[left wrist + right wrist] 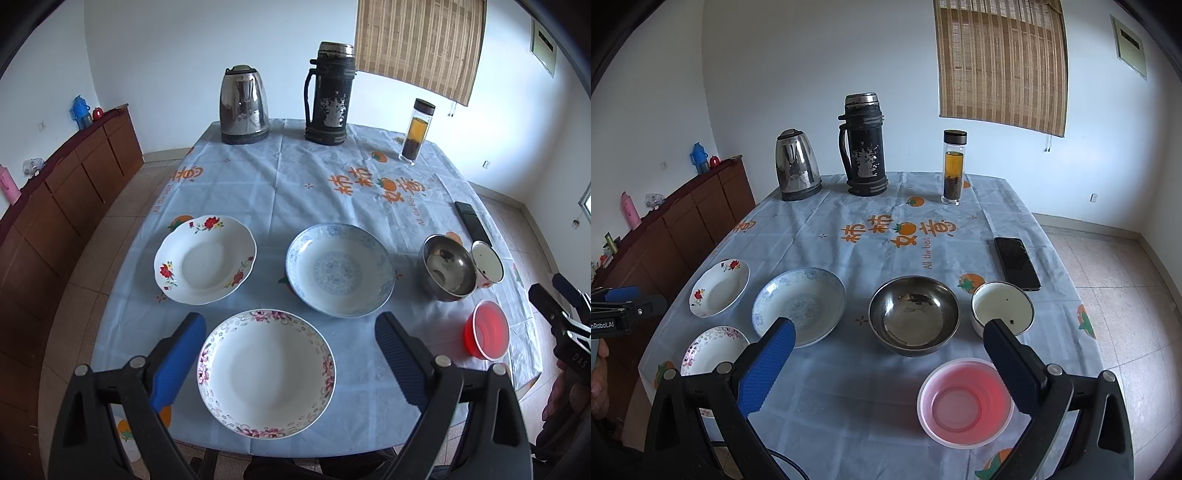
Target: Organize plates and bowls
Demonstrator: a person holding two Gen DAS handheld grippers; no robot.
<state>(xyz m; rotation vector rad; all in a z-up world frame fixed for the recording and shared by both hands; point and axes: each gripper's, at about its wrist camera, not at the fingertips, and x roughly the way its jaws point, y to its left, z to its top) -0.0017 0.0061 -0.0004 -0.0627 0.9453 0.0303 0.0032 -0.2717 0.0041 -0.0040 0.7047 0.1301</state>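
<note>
Three plates lie on the blue tablecloth: a pink-flowered plate (266,373) nearest me, a red-flowered plate (205,259) at the left, a blue-patterned plate (340,269) in the middle. To the right stand a steel bowl (914,314), a white enamel bowl (1002,308) and a red plastic bowl (964,402). My left gripper (290,330) hovers open over the pink-flowered plate, holding nothing. My right gripper (888,338) hangs open above the cloth between the steel bowl and the red bowl. The right gripper (561,295) also shows at the left wrist view's right edge.
At the table's far end stand a steel kettle (243,105), a dark thermos (330,94) and a glass tea bottle (416,130). A black phone (1016,263) lies near the right edge. A wooden sideboard (70,184) runs along the left wall.
</note>
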